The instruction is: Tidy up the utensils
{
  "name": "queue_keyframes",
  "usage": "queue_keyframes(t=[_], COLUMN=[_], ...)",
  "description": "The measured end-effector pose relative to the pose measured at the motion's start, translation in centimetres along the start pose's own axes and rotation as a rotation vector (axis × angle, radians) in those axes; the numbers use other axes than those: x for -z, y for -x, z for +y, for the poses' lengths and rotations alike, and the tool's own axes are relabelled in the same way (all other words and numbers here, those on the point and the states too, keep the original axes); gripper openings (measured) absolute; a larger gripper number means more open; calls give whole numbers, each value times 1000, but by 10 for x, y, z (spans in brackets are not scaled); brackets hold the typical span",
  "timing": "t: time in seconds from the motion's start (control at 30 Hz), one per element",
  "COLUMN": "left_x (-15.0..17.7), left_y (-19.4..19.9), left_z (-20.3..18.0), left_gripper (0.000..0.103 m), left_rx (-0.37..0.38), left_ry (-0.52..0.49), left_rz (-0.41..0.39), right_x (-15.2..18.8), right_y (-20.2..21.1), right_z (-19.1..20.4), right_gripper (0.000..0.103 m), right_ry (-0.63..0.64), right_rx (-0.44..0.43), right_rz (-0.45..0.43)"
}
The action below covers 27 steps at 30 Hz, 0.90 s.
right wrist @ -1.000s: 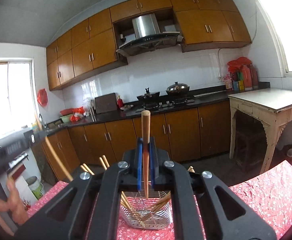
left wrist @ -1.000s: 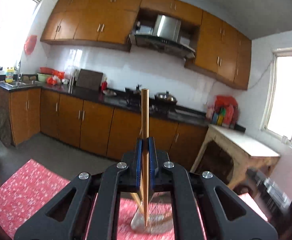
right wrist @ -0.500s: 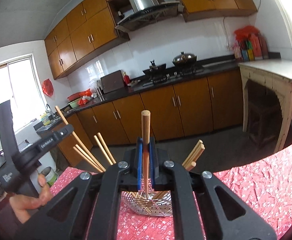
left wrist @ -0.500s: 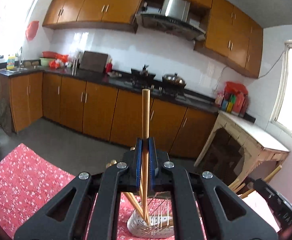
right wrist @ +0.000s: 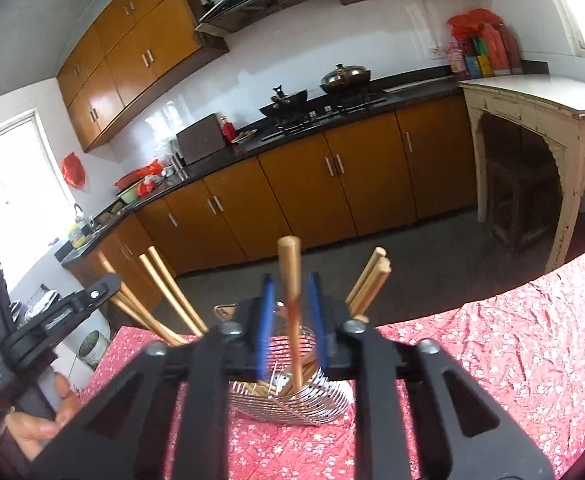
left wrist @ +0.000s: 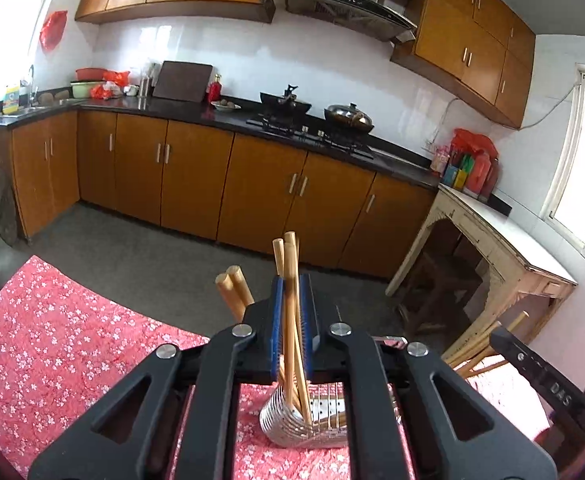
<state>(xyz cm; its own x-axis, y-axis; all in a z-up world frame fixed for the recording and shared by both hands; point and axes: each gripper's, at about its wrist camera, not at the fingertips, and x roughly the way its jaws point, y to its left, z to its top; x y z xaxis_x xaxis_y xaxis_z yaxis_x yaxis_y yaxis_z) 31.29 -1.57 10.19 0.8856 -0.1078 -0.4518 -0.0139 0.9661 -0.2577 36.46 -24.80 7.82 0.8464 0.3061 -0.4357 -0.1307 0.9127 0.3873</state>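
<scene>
Red floral surface (left wrist: 52, 344) fills both lower frames, wire basket (right wrist: 292, 400) at centre. Left gripper (left wrist: 291, 328) jaws stand slightly parted around chopsticks (left wrist: 290, 300) standing in it. Only the right view shows right gripper (right wrist: 290, 316) wide open around a blurred chopstick (right wrist: 290, 280).

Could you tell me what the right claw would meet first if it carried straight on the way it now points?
Most likely the silver wire utensil basket on the red floral tablecloth, directly beyond the right claw; depth is uncertain.

Both wrist cams: basket (left wrist: 312, 420) close.
</scene>
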Motion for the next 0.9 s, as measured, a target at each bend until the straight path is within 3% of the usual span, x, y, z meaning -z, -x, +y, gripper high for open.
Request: queue_keyframes(t=[0.03, 0.07, 0.1, 0.13, 0.27, 0.47, 0.6, 0.9], left_x=[-1, -1, -2, -3, -1, 29, 73, 140], left_y=[5, 10, 18, 21, 49, 86, 103, 124], left_z=[2, 4, 6, 5, 14, 31, 37, 47], left_gripper=[40, 50, 58, 58, 65, 80, 94, 101], left_rx=[-7, -13, -19, -22, -13, -27, -65, -104], left_ry=[-4, -6, -12, -18, -39, -92, -167, -202], left_rz=[-8, -22, -44, -54, -88, -135, -158, -159], right_x=[0, 0, 0, 1, 5, 44, 88, 169], right_y=[2, 7, 13, 23, 56, 100, 108, 110], right_z=[-1, -2, -2, -1, 9, 28, 40, 50], right_gripper=[31, 38, 57, 68, 70, 86, 95, 99], right_ry=[-3, -1, 3, 15, 84, 185, 229, 245], right_rx=[1, 7, 31, 61, 112, 165, 180, 228], right_rz=[-7, -24, -45, -92, -198, -288, -270, -217])
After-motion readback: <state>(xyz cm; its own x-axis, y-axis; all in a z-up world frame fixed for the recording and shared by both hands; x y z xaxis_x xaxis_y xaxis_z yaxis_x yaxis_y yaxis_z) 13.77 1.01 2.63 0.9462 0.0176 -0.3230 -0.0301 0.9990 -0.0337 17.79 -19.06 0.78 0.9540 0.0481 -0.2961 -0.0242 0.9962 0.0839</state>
